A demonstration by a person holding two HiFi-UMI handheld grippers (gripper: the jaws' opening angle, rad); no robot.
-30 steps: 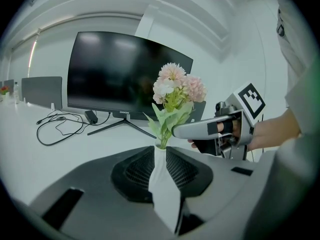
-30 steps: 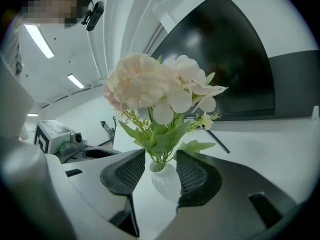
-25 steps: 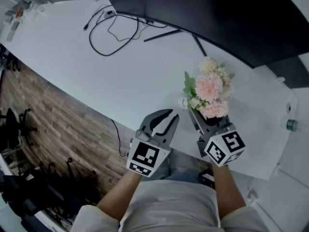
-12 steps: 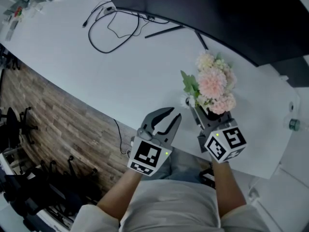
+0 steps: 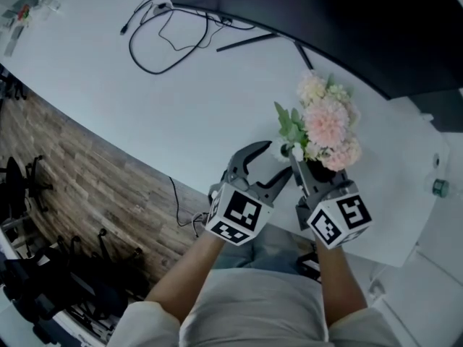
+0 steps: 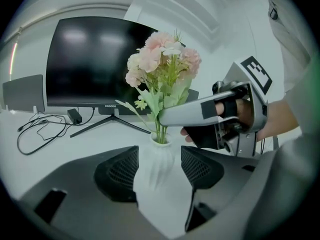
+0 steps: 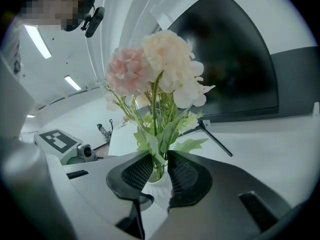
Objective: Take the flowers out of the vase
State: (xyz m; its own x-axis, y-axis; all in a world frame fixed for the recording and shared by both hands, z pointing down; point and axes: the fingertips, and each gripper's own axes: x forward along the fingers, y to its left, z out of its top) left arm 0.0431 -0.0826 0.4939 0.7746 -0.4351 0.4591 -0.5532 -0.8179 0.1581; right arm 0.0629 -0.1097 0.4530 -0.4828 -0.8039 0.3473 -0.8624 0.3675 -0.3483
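Far left, one black cable is seen looped in a loose ring on the smooth white table, and brown wood-plank flooring is glimpsed below the table's edge. Moving in, the left gripper is brought low at the table's near edge, its two grey curved jaws opening wide. Its black mesh-textured pads are held apart on either side of the vase and nothing is squeezed. One vase is counted: white, ribbed, narrow at the mouth, standing upright on the table near its front edge. One bunch of flowers is still seated in it: rounded, ruffled pink and cream heads above thin green stems and pointed leaves. Next, the right gripper is seen with its jaws closing, and the stems are pinched between its two mesh pads just above the vase's mouth. Two marker cubes are counted, one on each gripper. At the back right, one glossy black monitor is stood on thin splayed legs.
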